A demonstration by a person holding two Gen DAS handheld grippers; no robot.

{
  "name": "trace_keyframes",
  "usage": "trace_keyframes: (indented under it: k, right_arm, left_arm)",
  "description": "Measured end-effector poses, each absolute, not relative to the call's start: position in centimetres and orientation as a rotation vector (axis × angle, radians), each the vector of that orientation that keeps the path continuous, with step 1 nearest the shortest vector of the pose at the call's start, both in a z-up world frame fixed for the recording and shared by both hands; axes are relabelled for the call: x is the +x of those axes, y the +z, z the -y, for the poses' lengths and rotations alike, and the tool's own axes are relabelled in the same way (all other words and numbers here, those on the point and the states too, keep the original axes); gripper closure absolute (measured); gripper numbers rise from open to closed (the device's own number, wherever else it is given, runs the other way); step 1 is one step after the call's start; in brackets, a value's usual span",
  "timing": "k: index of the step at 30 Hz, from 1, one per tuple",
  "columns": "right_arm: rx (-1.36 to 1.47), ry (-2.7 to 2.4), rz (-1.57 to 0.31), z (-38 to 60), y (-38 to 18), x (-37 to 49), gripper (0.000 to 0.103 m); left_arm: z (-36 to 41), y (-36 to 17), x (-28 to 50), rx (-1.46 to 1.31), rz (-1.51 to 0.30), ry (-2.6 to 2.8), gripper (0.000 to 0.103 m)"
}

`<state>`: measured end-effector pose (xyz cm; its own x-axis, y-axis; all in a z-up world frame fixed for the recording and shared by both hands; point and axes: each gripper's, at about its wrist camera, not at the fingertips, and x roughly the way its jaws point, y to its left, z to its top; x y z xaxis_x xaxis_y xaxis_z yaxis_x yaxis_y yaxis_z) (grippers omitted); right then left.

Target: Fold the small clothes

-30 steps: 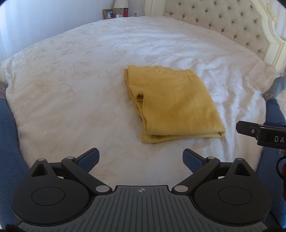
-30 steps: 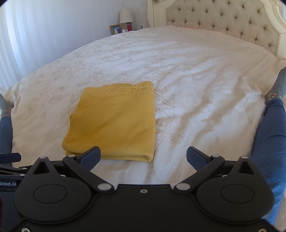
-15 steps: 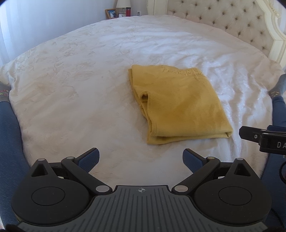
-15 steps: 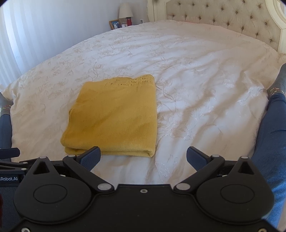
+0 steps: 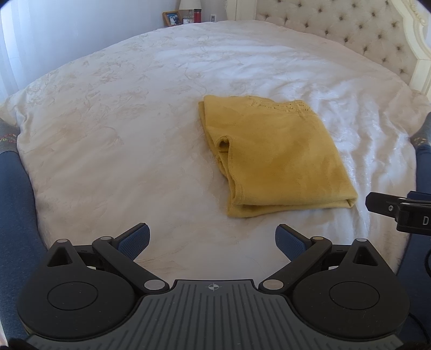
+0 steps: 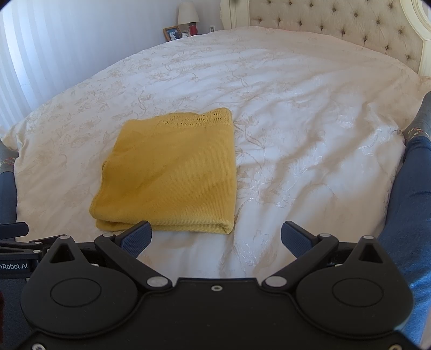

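Left wrist view shows my left gripper (image 5: 212, 242) with its jaws spread wide and nothing between them. It hangs over the near edge of the bed (image 5: 107, 134), which has a white cover with a pale flower pattern. The yellow garment (image 5: 274, 156) lies folded on the cover, ahead of these jaws and a little to the right, not touching them. It makes a flat rectangle of several layers; the layered edges show along its left side and its near side. A strip with small holes runs along its far edge.

From the right wrist view, my right gripper (image 6: 216, 238) also has its jaws wide apart and holds nothing. Here the same garment (image 6: 172, 172) sits ahead and to the left. Its near edge is just behind my left blue pad (image 6: 136, 238); I cannot tell if they touch. The right pad is over the bare cover.

At the far end of the bed stands a padded headboard (image 6: 336, 29) with buttons. In the far corner I see a lamp (image 6: 188, 13), a picture frame (image 6: 172, 33) and a red container (image 6: 193, 29). On both sides of the bed there are legs in blue trousers (image 6: 409, 215) with grey socks.
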<state>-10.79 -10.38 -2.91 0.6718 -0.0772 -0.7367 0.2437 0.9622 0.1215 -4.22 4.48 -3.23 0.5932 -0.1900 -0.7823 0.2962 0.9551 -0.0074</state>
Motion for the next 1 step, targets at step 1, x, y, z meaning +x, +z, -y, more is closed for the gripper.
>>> trace_keyframes:
  k: [1]
  right_arm:
    - [0.218, -0.182, -0.816, 10.38, -2.91, -10.79, 0.001]
  left_arm:
    - [-4.50, -3.24, -4.19, 0.128, -0.893, -0.283, 0.002]
